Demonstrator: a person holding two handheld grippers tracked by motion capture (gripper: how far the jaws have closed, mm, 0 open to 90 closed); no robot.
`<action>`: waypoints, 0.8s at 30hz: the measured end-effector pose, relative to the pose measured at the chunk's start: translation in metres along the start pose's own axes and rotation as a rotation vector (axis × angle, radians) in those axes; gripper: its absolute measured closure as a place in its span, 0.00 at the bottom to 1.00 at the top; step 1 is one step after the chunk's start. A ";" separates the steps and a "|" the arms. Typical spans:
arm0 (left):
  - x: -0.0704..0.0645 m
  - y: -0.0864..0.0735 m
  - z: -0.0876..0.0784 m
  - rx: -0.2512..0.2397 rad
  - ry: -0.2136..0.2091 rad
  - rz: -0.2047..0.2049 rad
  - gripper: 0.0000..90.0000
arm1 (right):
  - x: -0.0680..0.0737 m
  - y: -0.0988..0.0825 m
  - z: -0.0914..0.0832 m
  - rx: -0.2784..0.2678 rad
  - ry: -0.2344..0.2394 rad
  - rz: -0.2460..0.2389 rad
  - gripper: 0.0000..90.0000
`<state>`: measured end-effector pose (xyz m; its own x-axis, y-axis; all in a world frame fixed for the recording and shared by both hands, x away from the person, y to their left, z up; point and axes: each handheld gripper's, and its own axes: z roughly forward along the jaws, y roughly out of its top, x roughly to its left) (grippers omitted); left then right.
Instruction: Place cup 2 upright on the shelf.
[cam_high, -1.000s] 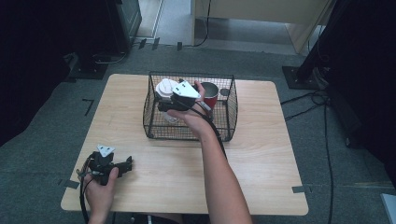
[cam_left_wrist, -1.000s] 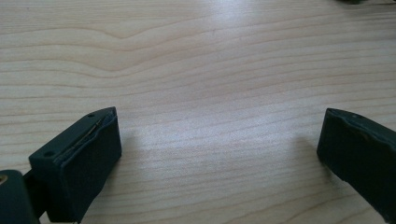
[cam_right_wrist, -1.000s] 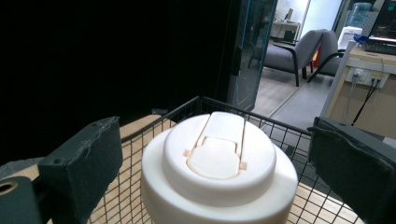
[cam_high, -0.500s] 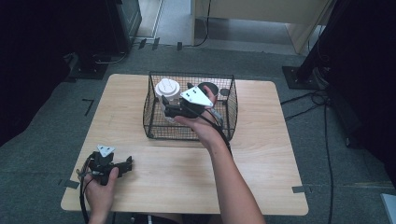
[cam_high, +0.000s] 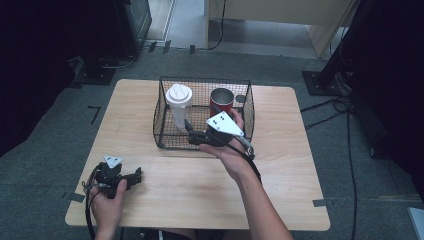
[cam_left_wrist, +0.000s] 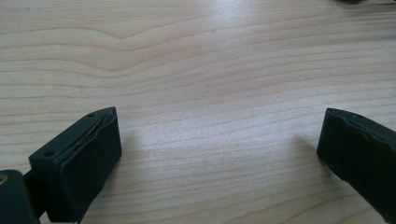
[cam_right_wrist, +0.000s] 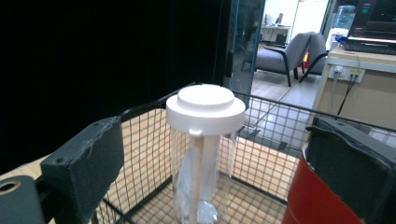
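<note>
A clear bottle (cam_high: 178, 105) with a white lid stands upright in the left half of a black wire basket (cam_high: 202, 80). A red can (cam_high: 221, 101) stands in the basket's right half. My right gripper (cam_high: 190, 133) hovers at the basket's front and points left toward the bottle. In the right gripper view the bottle (cam_right_wrist: 205, 140) stands ahead between the jaws, clear of both pads, and the red can (cam_right_wrist: 299, 205) is by the right jaw. These jaws have just been closing a little, but the right gripper (cam_right_wrist: 212, 135) is still open. My left gripper (cam_high: 135, 176) rests open on the table's front left.
The basket sits on a light wooden table (cam_high: 135, 115) at its far middle. In the left gripper view, bare wood lies between the wide jaws of the left gripper (cam_left_wrist: 219, 135). Cables (cam_high: 345, 130) run over the grey floor to the right.
The right gripper has drawn back from over the bottle, moving right and toward the basket's front. The bottle stays upright in place. The left hand has not moved.
</note>
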<state>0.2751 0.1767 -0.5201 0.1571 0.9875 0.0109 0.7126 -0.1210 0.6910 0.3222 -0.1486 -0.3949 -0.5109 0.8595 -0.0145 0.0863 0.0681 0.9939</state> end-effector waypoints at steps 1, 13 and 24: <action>0.000 0.000 0.000 0.000 0.000 0.000 0.00 | 0.000 -0.001 -0.004 0.002 -0.001 -0.003 0.05; 0.000 0.000 0.000 0.001 0.000 0.000 0.00 | -0.005 -0.015 -0.039 -0.011 -0.042 -0.022 0.06; 0.000 0.000 0.000 0.000 -0.001 0.000 0.00 | -0.024 -0.043 -0.075 -0.008 -0.105 -0.012 0.06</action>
<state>0.2751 0.1767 -0.5201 0.1576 0.9874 0.0107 0.7127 -0.1212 0.6910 0.2664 -0.2100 -0.4288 -0.4198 0.9068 -0.0374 0.0740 0.0753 0.9944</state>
